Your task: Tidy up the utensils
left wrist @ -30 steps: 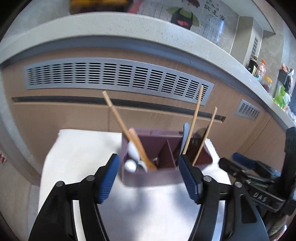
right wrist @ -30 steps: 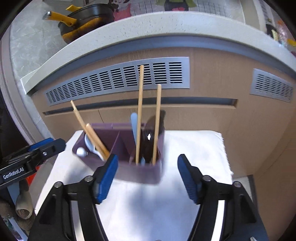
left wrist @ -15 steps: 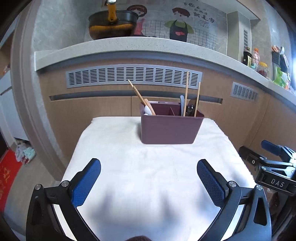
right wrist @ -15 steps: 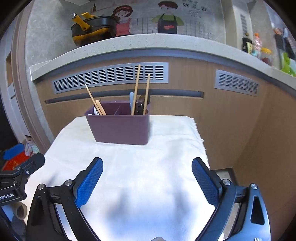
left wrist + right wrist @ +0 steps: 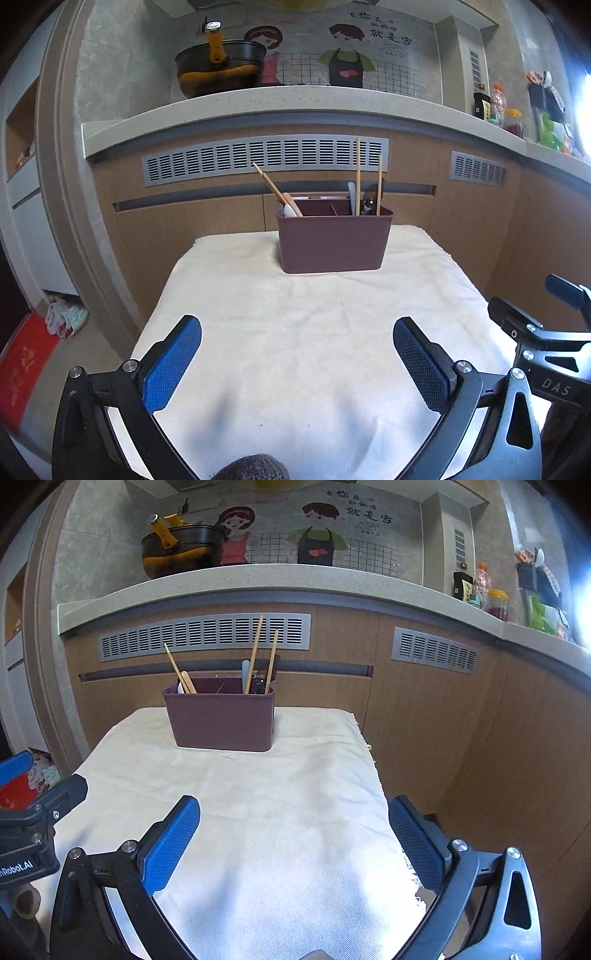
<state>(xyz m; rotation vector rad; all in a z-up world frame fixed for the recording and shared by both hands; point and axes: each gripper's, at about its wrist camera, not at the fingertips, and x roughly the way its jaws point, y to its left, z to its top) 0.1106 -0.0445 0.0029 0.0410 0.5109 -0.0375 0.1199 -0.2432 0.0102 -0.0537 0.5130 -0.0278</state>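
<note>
- Counter (image 5: 295, 101) & wood cabinet front w/ grey vent grilles (image 5: 264, 157): far ahead of both tongs, past the table; dark pot w/ yellow handle (image 5: 218, 68) up on the counter, ahead-left.
- Table w/ cream cloth (image 5: 314, 332): right under both tongs, runs fwd to the cabinet; cloth edge frayed on the right in right-wrist view.
- Left tongs (image 5: 297, 347): low over near end of cloth, jaws spread wide, nothing betw the blue pads (image 5: 171, 363), holding nothing.
- Right tongs (image 5: 293, 827): same, wide apart, blue pads (image 5: 171, 843) bare, nothing gripped. Sits just right of the left tongs; each shows at the edge of the other's view.
- Maroon utensil caddy (image 5: 334, 242): upright at far end of cloth, well ahead of both tongs, about centre for the left ones, ahead & a bit left for the right ones. Divider inside; no. of sections can't tell.
- Two long chopsticks (image 5: 357, 177): stand near-upright in caddy's right section, tops well above the rim.
- Slanted chopstick (image 5: 267, 182) + wooden spoon handle (image 5: 293, 204): left section, leaning left.
- Pale blue handle (image 5: 351, 192) & dark utensil (image 5: 367, 205): right section, beside the upright sticks; type unclear.
- White spoon (image 5: 288, 211): left section, only just above the rim.
</note>
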